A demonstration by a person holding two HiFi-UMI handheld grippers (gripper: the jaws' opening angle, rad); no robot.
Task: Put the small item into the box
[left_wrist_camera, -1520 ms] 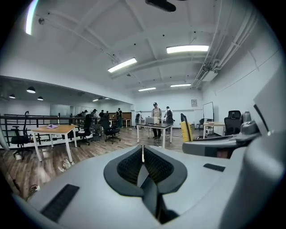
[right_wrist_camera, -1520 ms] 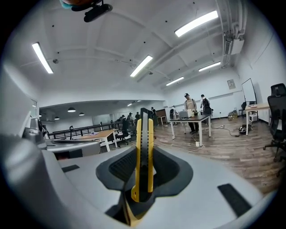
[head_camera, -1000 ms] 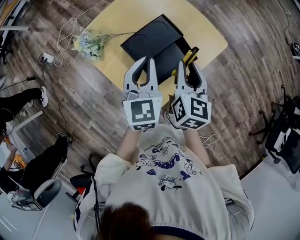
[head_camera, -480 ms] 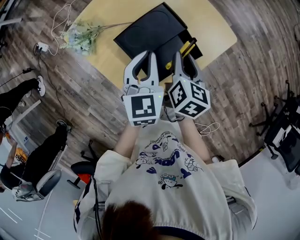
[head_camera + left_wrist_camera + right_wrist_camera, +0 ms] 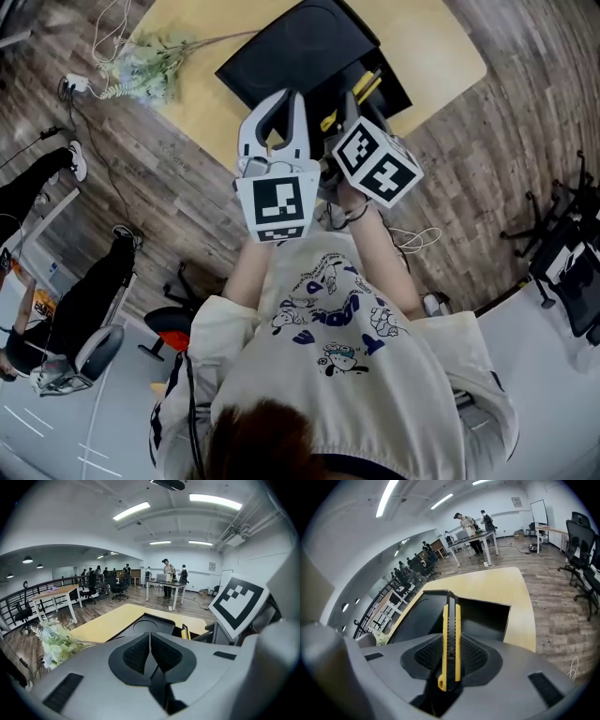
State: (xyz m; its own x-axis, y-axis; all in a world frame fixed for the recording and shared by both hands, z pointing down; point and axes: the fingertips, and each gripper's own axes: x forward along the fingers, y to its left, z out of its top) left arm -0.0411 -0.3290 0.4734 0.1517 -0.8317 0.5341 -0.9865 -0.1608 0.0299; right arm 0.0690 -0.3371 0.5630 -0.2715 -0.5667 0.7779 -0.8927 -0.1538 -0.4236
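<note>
Knife (image 5: 366,84), yellow and black. Head view: it is clamped in the right gripper (image 5: 349,101), in front of the open black box (image 5: 300,47) on the yellow desk (image 5: 441,47). The left gripper (image 5: 286,105) hangs just beside the right one. A spray of flowers (image 5: 141,70) lies at the desk's edge.

Left gripper view: the jaws are pressed together with nothing between them, and the box lies ahead.

Right gripper view: the pads grip the knife by its flat sides, partly apart around it. Its length points forward toward the box's open compartment.
</note>
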